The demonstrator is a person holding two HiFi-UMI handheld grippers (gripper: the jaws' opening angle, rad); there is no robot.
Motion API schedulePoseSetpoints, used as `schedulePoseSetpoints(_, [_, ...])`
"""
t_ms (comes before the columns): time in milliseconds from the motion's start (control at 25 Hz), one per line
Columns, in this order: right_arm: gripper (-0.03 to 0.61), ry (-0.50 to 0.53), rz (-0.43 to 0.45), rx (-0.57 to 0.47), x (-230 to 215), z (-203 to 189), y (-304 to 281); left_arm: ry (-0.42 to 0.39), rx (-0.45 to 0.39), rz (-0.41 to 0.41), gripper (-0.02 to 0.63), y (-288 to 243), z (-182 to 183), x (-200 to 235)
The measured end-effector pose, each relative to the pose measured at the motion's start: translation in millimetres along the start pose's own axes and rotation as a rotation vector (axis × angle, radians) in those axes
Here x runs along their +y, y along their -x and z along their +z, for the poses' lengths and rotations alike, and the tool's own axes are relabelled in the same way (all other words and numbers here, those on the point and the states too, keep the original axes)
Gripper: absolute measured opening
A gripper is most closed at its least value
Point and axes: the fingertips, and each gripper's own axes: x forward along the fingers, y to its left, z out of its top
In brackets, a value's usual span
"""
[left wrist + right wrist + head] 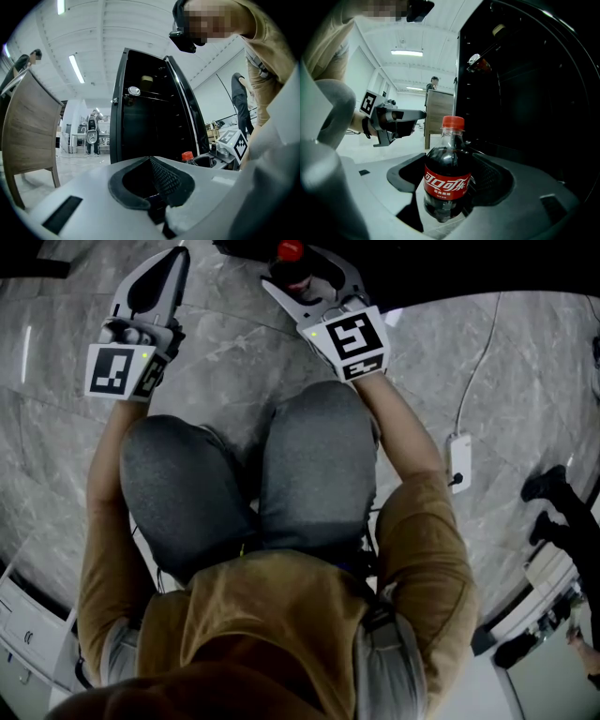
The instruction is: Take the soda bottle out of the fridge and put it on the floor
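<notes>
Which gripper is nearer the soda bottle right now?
Right. The right gripper is clamped on the soda bottle; the left gripper sits apart to its left, empty.

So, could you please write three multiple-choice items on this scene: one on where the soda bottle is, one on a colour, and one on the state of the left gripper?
1. Where is the soda bottle?
A. on a table
B. between the jaws of the right gripper
C. in a basket

2. What colour is its cap?
A. red
B. blue
C. white

3. What does the left gripper hold?
A. the bottle
B. a cup
C. nothing

Answers:
1 B: the right gripper view shows the jaws closed on the upright bottle.
2 A: the cap is plainly red above the dark drink.
3 C: its jaws stand together with nothing between them.
</notes>
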Motion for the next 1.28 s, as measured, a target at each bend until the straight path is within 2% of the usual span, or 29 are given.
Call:
schedulePoseSetpoints(160, [0.295,0.000,0.004,0.010,4,-10,-3,-0.011,0.034,-0.012,0.002,2,-14,-2])
schedulePoseSetpoints(440, [0.295,0.014,0.006,0.034,4,-32,-11,0.034,0.061,0.016,0.002,10,-40,-1])
schedulePoseSetpoints(840, [0.295,-0.030,-0.023,0.109,9,-81,-25,0.027,0.072,0.027,0.002,15,-48,6])
schedulePoseSetpoints(1280, [0.295,-0.008,-0.009,0.184,20,-119,-38,0.028,0.102,0.029,0.002,16,-56,4])
